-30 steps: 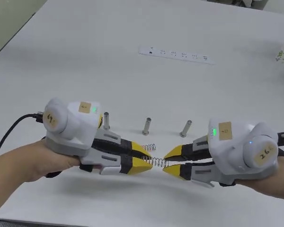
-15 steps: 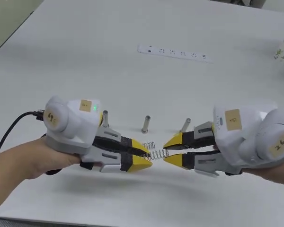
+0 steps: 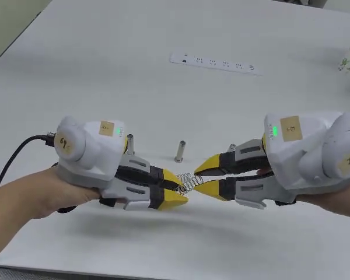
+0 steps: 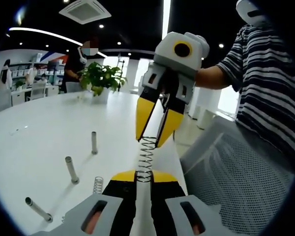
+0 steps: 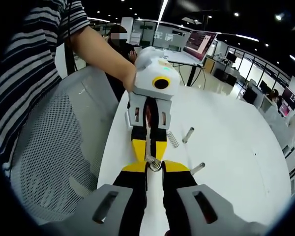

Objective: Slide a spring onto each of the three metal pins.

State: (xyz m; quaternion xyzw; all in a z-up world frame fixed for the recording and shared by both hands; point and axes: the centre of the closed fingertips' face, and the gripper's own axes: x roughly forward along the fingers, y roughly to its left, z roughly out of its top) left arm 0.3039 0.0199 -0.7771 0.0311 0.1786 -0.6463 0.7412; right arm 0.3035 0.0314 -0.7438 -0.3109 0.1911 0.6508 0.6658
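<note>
We see the spring (image 3: pixel 188 182) up in the air between the two grippers, low over the white table (image 3: pixel 163 70). The left gripper (image 3: pixel 181 191) has its jaws closed on one end of it. In the left gripper view the spring comes out from between those jaws and runs straight to the other gripper. The right gripper (image 3: pixel 194 178) has its jaws a little way apart, and the other end of the spring sits in the gap between their yellow tips. In the right gripper view that end looks like a small ring between the two tips. Behind the grippers three bare pins stand on the table: the left pin (image 3: pixel 130 143), the middle pin (image 3: pixel 179 151) and the right pin (image 3: pixel 232 147), which just peeks over the right gripper. A loose spring (image 4: pixel 98 184) lies on the table near the pins. Half a second ago the right gripper was farther to the right, its jaws were wider apart, and the spring looked longer. Now the grippers are closer together and the spring looks shorter. We saw more of the right pin then. The left gripper has kept its hold in about the same place.
</note>
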